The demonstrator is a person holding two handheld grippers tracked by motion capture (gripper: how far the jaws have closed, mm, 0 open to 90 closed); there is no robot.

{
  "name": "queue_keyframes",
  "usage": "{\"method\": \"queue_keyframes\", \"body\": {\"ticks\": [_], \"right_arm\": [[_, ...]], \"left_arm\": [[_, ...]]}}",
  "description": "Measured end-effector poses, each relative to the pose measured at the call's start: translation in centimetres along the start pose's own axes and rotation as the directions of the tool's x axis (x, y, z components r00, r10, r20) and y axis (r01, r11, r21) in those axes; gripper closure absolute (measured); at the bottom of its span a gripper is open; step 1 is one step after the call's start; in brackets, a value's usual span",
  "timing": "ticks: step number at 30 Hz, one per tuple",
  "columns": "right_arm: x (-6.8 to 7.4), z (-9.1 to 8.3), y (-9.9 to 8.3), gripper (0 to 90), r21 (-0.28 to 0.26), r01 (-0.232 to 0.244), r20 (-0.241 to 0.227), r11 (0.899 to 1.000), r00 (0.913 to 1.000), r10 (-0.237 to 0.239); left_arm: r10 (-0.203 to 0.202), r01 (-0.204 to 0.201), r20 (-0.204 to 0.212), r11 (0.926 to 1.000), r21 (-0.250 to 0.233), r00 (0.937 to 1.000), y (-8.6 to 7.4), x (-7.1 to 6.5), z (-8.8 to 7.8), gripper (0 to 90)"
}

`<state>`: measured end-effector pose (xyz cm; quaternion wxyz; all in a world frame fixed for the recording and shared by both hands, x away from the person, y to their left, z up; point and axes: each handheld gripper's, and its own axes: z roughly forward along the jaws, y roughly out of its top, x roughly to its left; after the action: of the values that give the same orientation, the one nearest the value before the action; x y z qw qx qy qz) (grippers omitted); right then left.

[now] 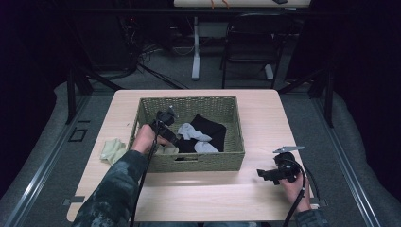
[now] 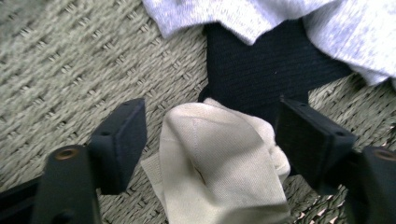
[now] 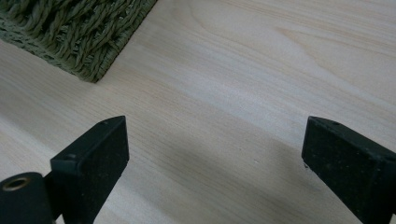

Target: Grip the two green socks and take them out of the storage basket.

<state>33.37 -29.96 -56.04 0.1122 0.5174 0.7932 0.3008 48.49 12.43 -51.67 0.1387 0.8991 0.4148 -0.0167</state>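
High view. Wicker basket at the middle of a pale wooden table. Inside it: a black garment toward the far right, grey socks at centre, and a cream sock in the near-left corner. A second pale cream sock lies on the table just left of the basket, outside it. Left gripper reaches down into the basket's left half. Right gripper rests at the near right of the table, well apart from the basket.

Left gripper view. Cream sock lies on the woven basket floor between the two jaws, which stand partly apart, a gap on each side, pads not pressing. Its long axis runs near to far, the far end touching the black garment; grey socks beyond. Step judged: closing on the cream sock for a pick. Next move calls for the jaws to come together on the fabric, then a lift clear of the basket wall.

Right gripper view. Jaws wide apart, nothing between them, over bare table; basket corner at far left.
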Motion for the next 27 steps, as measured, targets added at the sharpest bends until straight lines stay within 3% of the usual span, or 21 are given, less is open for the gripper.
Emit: {"method": "queue_keyframes", "body": {"ticks": [1, 5, 11, 13, 19, 20, 27], "right_arm": [[0.0, 0.0, 0.0, 6.8, 0.000, 0.000, -0.001, 1.000, 1.0000, 0.000], [0.0, 0.0, 0.0, 6.8, 0.000, 0.001, 0.000, 1.000, 1.0000, -0.001], [-0.1, -0.1, 0.0, 6.9, -0.005, 0.003, 0.000, 1.000, 1.0000, -0.003], [-0.2, -0.1, 0.0, 6.9, -0.006, 0.002, 0.002, 1.000, 1.0000, -0.002], [-0.2, -0.1, 0.0, 6.9, -0.006, 0.001, 0.002, 1.000, 1.0000, -0.001], [-0.2, -0.1, 0.0, 6.9, -0.006, 0.001, 0.002, 1.000, 1.0000, -0.001], [-0.1, -0.1, 0.0, 6.9, -0.005, 0.001, 0.003, 1.000, 1.0000, -0.001]], "left_arm": [[0.000, 0.000, 0.004, 0.9999, 0.011, 1.0000, 0.0, 0.0, 0.2, 31.8], [0.007, -0.008, 0.017, 0.9988, 0.048, 0.9998, 0.2, 0.0, 0.8, 45.5], [-0.007, 0.006, 0.020, 0.9979, 0.065, 0.9998, 0.2, 0.3, 1.0, 76.0], [-0.006, 0.005, 0.012, 0.9980, 0.063, 0.9999, 0.2, 0.4, 0.9, 82.4], [0.013, -0.013, -0.012, 0.9999, 0.002, 0.9998, -0.1, 0.1, -0.9, 84.6], [0.018, -0.018, -0.024, 0.9995, -0.027, 0.9996, -0.2, 0.0, -1.9, 84.6], [0.038, -0.043, -0.056, 0.9949, -0.091, 0.9977, -0.4, -0.2, -4.8, 84.6]]}}
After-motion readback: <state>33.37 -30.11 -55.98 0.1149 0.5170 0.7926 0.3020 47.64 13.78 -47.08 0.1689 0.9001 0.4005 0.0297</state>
